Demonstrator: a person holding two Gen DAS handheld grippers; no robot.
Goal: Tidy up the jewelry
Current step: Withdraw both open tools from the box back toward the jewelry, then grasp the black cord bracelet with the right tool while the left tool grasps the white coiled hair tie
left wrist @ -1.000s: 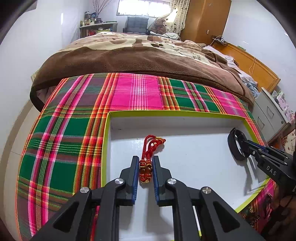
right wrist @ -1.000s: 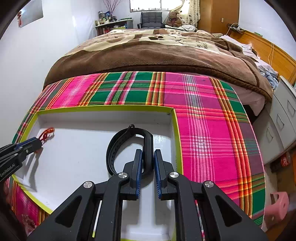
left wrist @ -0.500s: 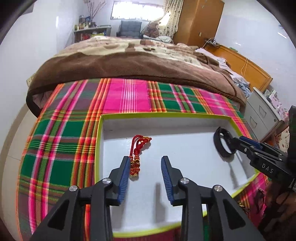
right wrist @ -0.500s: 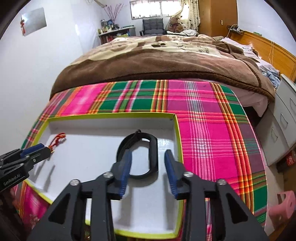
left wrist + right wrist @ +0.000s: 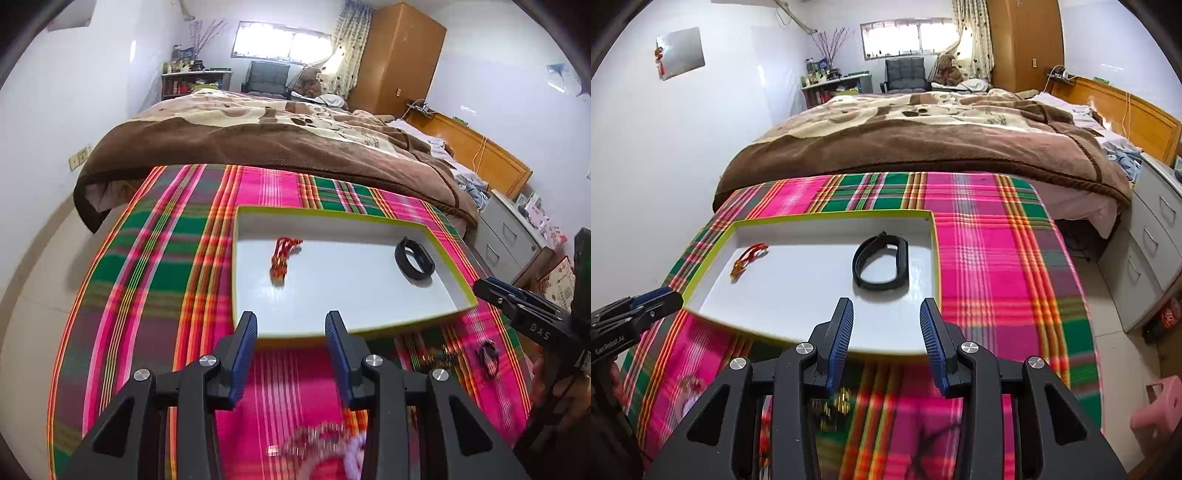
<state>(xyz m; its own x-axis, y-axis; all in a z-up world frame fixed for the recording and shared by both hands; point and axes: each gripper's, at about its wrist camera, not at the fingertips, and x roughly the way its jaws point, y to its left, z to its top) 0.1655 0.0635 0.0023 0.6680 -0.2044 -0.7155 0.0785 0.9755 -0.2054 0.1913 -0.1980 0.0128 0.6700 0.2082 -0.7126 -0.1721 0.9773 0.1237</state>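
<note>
Plaid cloth (image 5: 159, 280) bears tray (image 5: 458, 273), loose trinkets (image 5: 487, 356) beside

Tray (image 5: 934, 258): glossy white card, lime rim. Band (image 5: 881, 264): matt black rubber. Cord (image 5: 282, 254): red braided thread. Cloth (image 5: 990, 266): woven plaid. Blanket (image 5: 923, 136): brown fleece.

Both wrist cams look down and forward over the plaid cloth (image 5: 155, 280), sharing the white tray (image 5: 827, 221) up close.

"DAS" — right hand-held gripper (image 5: 491, 288)
</note>
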